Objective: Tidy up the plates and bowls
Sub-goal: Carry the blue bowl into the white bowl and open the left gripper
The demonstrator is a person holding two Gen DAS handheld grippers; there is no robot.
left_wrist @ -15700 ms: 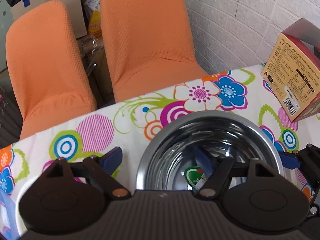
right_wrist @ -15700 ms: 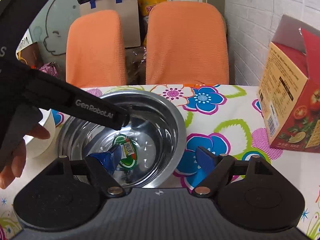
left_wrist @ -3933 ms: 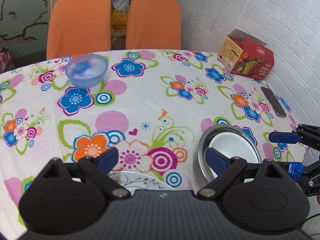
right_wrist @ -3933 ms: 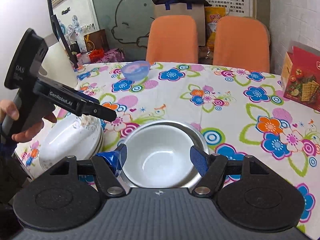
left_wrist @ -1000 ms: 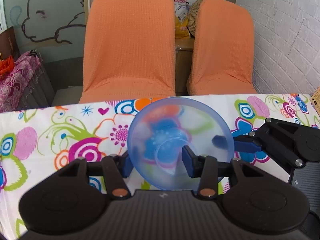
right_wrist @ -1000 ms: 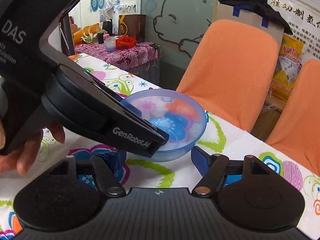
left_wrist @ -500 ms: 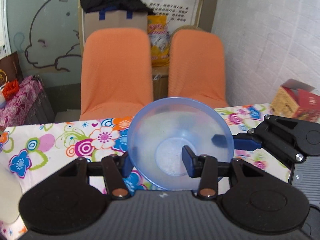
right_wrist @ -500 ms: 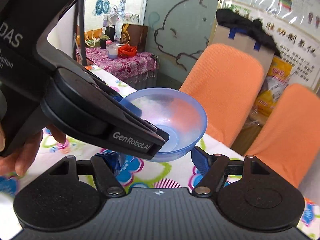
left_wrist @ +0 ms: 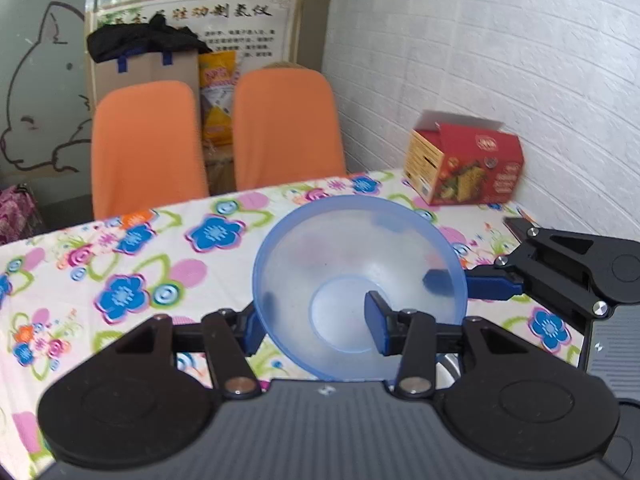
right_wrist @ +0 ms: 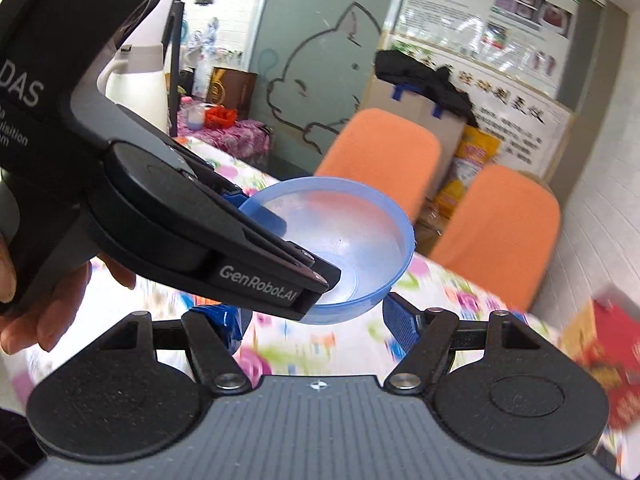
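The flower-print tablecloth (left_wrist: 132, 264) spreads beyond and below both pairs of fingers, soft and busy with colour. Above it hangs the blue bowl (left_wrist: 360, 276), thin translucent plastic, round with a small flat base, carried by 2 grippers, probably so it stays level. The left gripper (left_wrist: 316, 326) is partly closed on the near wall, 1 finger outside, 1 inside. The right gripper (right_wrist: 316, 320) is also part closed; its fingers flank the bowl's underside, though whether they press it I cannot tell.

left tongs (right_wrist: 280, 248): "GenRobot.AI", "DAS" | wall poster (left_wrist: 192, 28): Chinese text, unreadable
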